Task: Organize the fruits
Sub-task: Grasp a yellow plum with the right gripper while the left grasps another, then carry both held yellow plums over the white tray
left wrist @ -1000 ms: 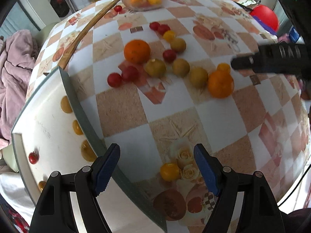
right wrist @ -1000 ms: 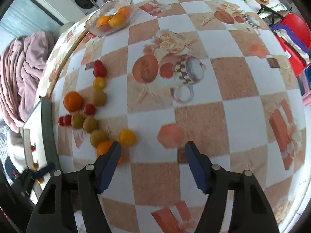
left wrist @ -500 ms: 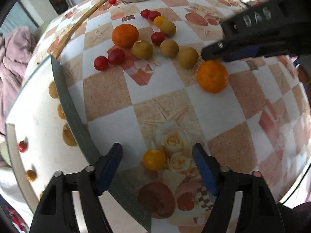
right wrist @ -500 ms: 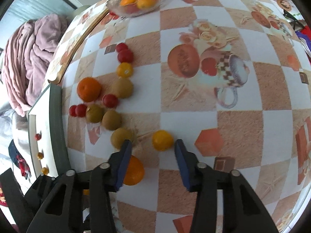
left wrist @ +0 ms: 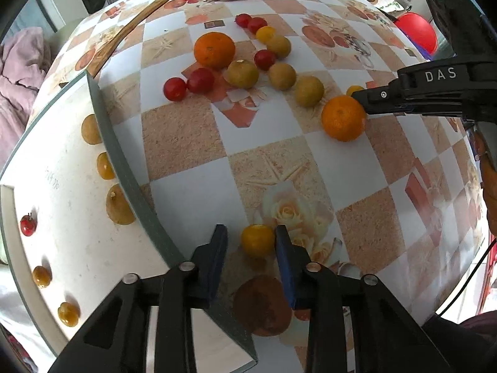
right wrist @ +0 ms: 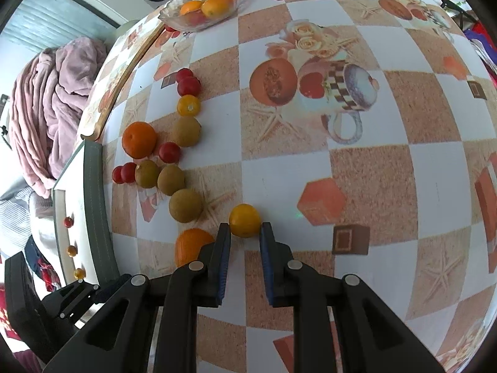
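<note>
Tablecloth (right wrist: 366,171) checkered tan and white; pink blanket (right wrist: 52,99) beside table.

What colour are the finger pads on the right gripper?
Blue pads on black fingers; clearest in the right wrist view.

Left tool (left wrist: 251,245) straddling yellow tomato (left wrist: 257,240); right pad touching, left apart.

Bright, even daylight; soft short shadows under the fruit. Sharp focus at centre, while fisheye distortion bulges the table (left wrist: 192,143) and blackens the corners.
</note>
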